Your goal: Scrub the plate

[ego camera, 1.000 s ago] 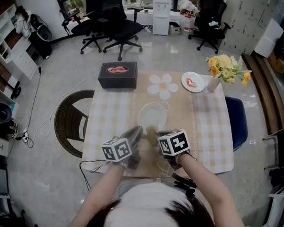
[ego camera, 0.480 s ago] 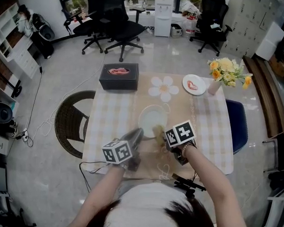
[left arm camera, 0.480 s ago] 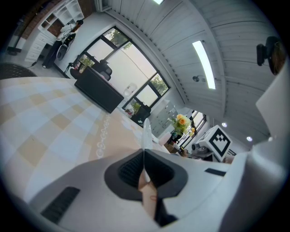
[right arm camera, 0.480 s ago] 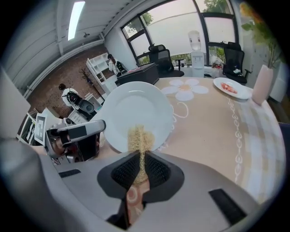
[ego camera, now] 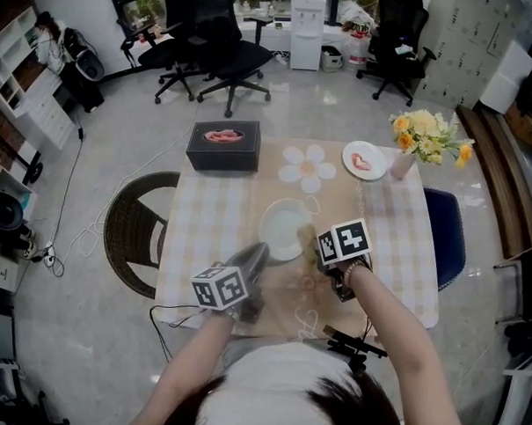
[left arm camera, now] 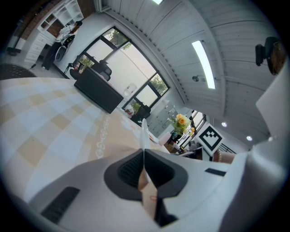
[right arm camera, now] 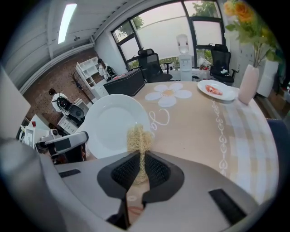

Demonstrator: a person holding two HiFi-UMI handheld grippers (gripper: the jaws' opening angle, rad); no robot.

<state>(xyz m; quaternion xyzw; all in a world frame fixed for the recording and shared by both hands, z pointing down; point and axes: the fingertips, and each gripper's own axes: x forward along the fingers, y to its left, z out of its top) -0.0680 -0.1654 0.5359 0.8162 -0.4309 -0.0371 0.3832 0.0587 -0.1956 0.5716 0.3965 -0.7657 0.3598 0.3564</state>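
We have the white plate (ego camera: 285,227) near the middle of the worktop (ego camera: 388,248), a little toward the near edge, on the plain tan strip between the two checked sides. Our left gripper (ego camera: 253,255) comes at it from the near left, and in the left gripper view its jaws are closed on the plate's rim: the plate (left arm camera: 143,136) shows there edge-on, as a thin white line pinched between the dark pads of the left gripper (left arm camera: 144,156). Our right gripper (ego camera: 321,254) sits just to the right of the plate, its jaws closed on a straw-coloured scrubber (right arm camera: 139,140), with the frayed tuft sticking out past the tips of the right gripper (right arm camera: 141,163). In the right gripper view that tuft lies over the nearer right rim of the plate (right arm camera: 113,124); in the head view the scrubber (ego camera: 307,238) is right at the plate's right edge, and we cannot tell whether it touches. Toward the far edge of the worktop stand a black box (ego camera: 222,144) at the left, a flower-shaped mat (ego camera: 307,164) in the middle, and a small dish (ego camera: 363,159) with something red on it just beside a vase of yellow flowers (ego camera: 425,130) at the far right corner.
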